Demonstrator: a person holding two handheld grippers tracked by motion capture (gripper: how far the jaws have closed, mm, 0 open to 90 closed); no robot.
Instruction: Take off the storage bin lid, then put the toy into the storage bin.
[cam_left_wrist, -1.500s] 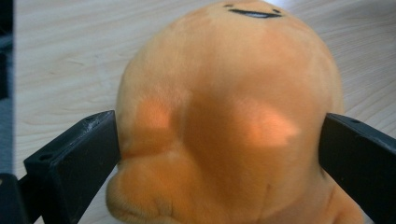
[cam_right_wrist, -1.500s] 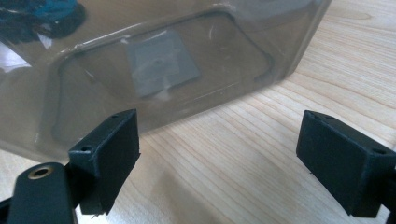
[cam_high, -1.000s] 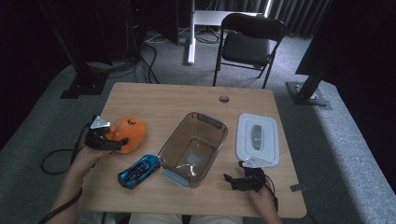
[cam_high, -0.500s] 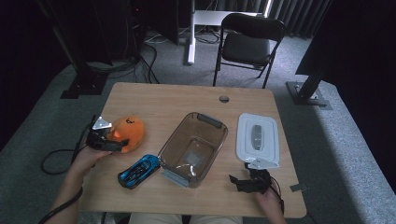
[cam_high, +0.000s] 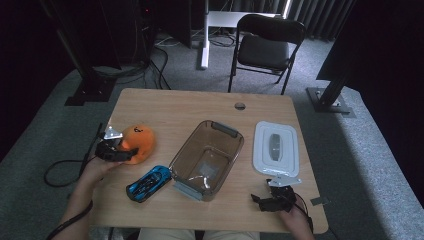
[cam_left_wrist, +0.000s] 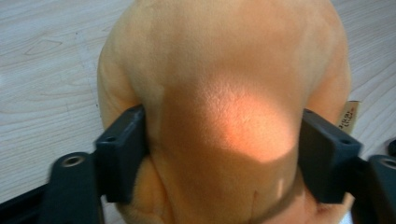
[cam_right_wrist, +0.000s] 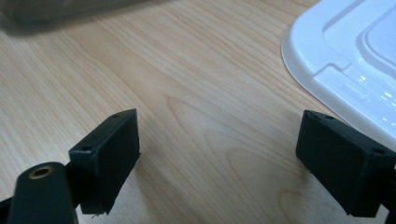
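Orange plush toy (cam_high: 138, 141) sits mid-left of frame on the surface (cam_high: 190, 107), squeezed between the left tongs (cam_high: 116, 150), whose jaws have just been closing. Open tub (cam_high: 207, 159) lies to its right. Right tongs (cam_high: 270, 201) idle, wide open, empty.

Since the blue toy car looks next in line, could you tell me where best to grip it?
Grip the blue toy car across its narrow middle, fingers on its two long sides, coming from above. It lies flat and diagonal on the table, beside the clear container, so turn the wrist to match.
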